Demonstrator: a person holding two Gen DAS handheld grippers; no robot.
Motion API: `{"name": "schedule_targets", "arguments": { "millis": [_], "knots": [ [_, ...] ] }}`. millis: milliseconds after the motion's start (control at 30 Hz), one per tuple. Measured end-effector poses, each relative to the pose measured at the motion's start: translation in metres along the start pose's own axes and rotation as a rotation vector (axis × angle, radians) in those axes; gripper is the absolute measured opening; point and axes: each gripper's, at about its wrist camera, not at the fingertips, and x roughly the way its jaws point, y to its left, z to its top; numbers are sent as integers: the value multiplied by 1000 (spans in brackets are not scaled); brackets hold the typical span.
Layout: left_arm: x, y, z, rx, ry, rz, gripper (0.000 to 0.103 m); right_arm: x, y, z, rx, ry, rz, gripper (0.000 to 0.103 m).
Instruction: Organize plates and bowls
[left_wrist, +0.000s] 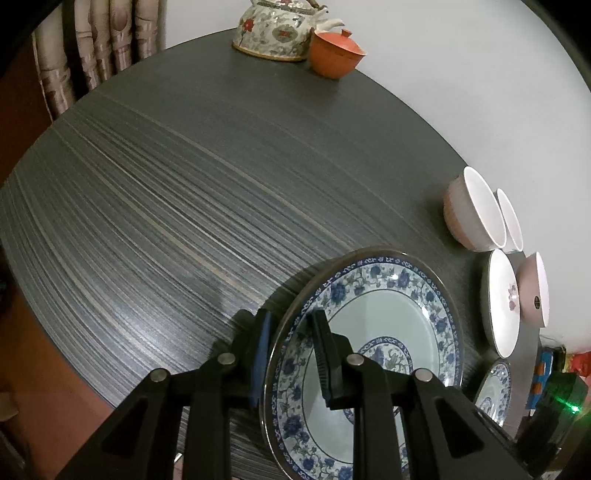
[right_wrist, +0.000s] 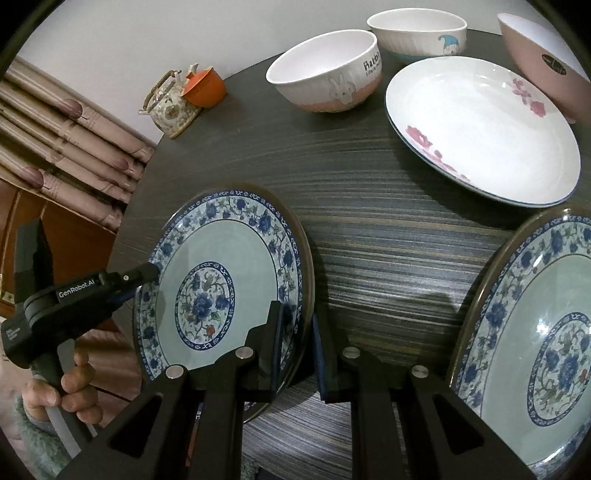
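Note:
A blue-and-white floral plate is held at its left rim by my left gripper, one finger under and one over. In the right wrist view the same plate is also pinched at its right rim by my right gripper; the left gripper shows at the plate's far rim. The plate sits tilted above the dark table. A second blue floral plate lies to the right. A white plate with pink flowers and three bowls, a rabbit bowl, a white bowl and a pink bowl, stand behind.
A floral teapot and an orange lidded cup stand at the table's far edge. Curtains hang at the left. A wall runs behind the table. Colourful items sit at the table's right end.

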Motion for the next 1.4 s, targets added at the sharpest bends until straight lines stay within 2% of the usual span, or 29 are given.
{"name": "schedule_targets", "arguments": {
  "millis": [300,867,1233,1400],
  "knots": [
    [10,-1,1,-15,14,37,24,7,2,-4,7,14,0,16],
    [21,5,2,-48,58,34,29,17,11,-5,-12,32,-23,18],
    [20,-3,4,-36,30,11,29,15,11,-5,-17,21,-44,19],
    [22,-11,4,-5,20,17,29,12,8,-4,-18,11,-53,25]
  ]
}}
